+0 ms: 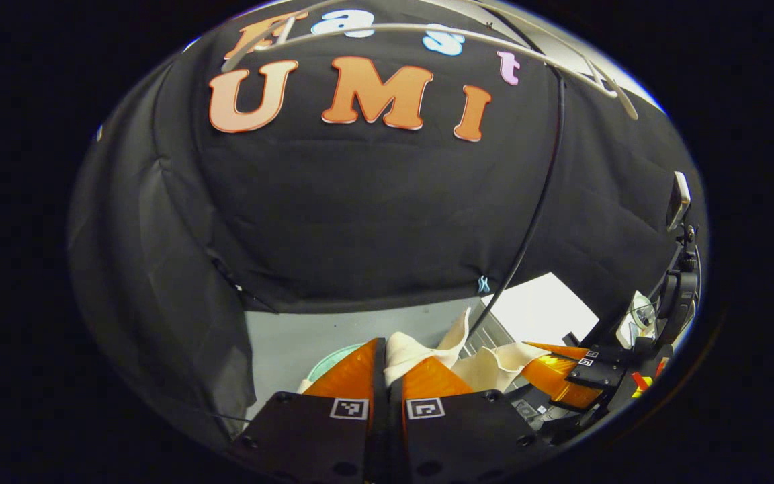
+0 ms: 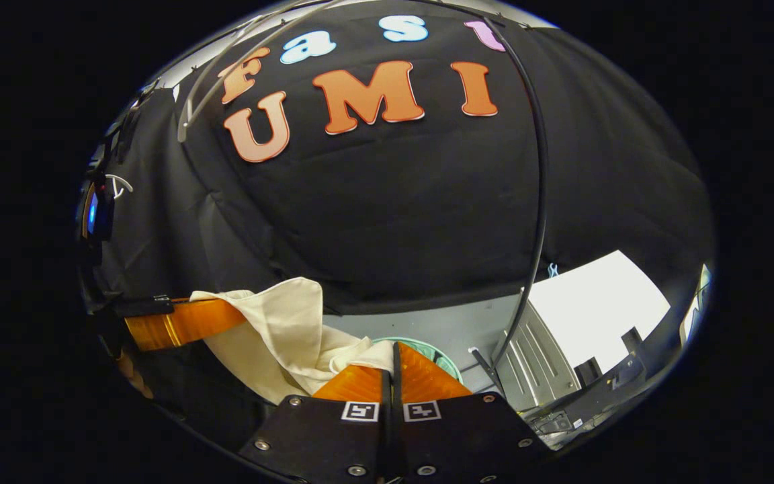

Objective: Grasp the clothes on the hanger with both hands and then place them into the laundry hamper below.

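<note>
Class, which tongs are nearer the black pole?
Right. The black pole rises just to the right of the right tongs; the left tongs sit farther off, across the cloth that both grip.

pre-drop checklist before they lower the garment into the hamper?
1. Left tongs shut on the cream garment: ok, fingers closed with cloth between them.
2. Right tongs shut on the garment: ok, cloth bunched at the closed fingers.
3. Garment off the white hanger: ok, the hanger sits bare above.
4. Green hamper below the tongs: ok, its rim shows just beyond the fingertips.
5. Cloth spanning both tongs without snagging: cannot tell.
6. Black cable clear of the garment: cannot tell.
</note>
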Action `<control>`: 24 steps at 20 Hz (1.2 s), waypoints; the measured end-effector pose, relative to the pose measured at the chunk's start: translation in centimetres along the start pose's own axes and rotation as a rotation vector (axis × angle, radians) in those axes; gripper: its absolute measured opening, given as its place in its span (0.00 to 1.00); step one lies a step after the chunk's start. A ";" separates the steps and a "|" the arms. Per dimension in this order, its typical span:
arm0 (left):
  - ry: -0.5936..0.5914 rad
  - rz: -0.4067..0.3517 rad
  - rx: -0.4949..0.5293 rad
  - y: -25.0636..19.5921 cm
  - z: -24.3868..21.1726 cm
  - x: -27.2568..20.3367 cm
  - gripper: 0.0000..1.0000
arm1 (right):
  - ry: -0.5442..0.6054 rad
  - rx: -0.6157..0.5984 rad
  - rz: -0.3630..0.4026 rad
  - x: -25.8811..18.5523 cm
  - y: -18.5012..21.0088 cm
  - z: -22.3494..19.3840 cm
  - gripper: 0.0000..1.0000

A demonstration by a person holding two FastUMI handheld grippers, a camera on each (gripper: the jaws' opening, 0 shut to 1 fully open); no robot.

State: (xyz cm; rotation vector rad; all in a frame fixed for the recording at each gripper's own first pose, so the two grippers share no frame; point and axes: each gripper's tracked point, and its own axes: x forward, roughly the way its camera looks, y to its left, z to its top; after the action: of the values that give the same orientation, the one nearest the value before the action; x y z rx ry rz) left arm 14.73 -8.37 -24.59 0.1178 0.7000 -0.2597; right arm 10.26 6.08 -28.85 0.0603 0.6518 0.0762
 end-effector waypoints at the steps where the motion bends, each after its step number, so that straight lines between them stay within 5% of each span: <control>1: 0.030 0.008 0.001 0.2 -1.0 0.7 0.07 | 0.033 0.003 0.002 0.6 -0.2 -1.0 0.00; 8: 0.234 0.102 -0.005 2.9 -6.6 3.9 0.05 | 0.163 -0.008 -0.025 2.8 -0.9 -5.0 0.02; 13: 0.409 0.098 -0.031 3.7 -11.8 4.1 0.09 | 0.241 -0.032 -0.043 3.7 -0.3 -7.9 0.04; 16: 0.461 0.089 -0.059 4.0 -13.2 3.8 0.18 | 0.254 -0.031 -0.052 4.3 -0.1 -8.2 0.08; 17: 0.465 0.100 -0.059 4.5 -13.7 4.0 0.28 | 0.262 -0.037 -0.061 4.6 -0.3 -8.5 0.00; 18: 0.470 0.112 -0.058 5.0 -13.7 4.0 0.46 | 0.262 -0.040 -0.064 4.7 -0.3 -8.7 0.15; 19: 0.471 0.124 -0.057 5.3 -13.8 3.8 0.63 | 0.265 -0.042 -0.073 4.7 -0.4 -9.0 0.15; 21: 0.476 0.127 -0.079 5.8 -14.2 3.2 0.99 | 0.265 -0.035 -0.077 4.3 -0.5 -9.1 0.36; 22: 0.479 0.123 -0.091 5.9 -14.3 2.9 1.00 | 0.266 -0.028 -0.077 4.2 -0.5 -9.4 0.53; 23: 0.477 0.118 -0.096 6.1 -14.5 2.4 0.95 | 0.262 -0.024 -0.082 3.8 -0.6 -9.5 0.57; 24: 0.469 0.132 -0.087 6.8 -14.6 2.2 0.95 | 0.253 -0.023 -0.096 3.5 -1.0 -9.4 0.80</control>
State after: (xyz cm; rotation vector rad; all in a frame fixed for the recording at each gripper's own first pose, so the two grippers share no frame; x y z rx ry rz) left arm 9.17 0.51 -36.98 0.1430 1.1634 -0.0722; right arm 7.39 5.66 -38.44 -0.0031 0.9059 -0.0018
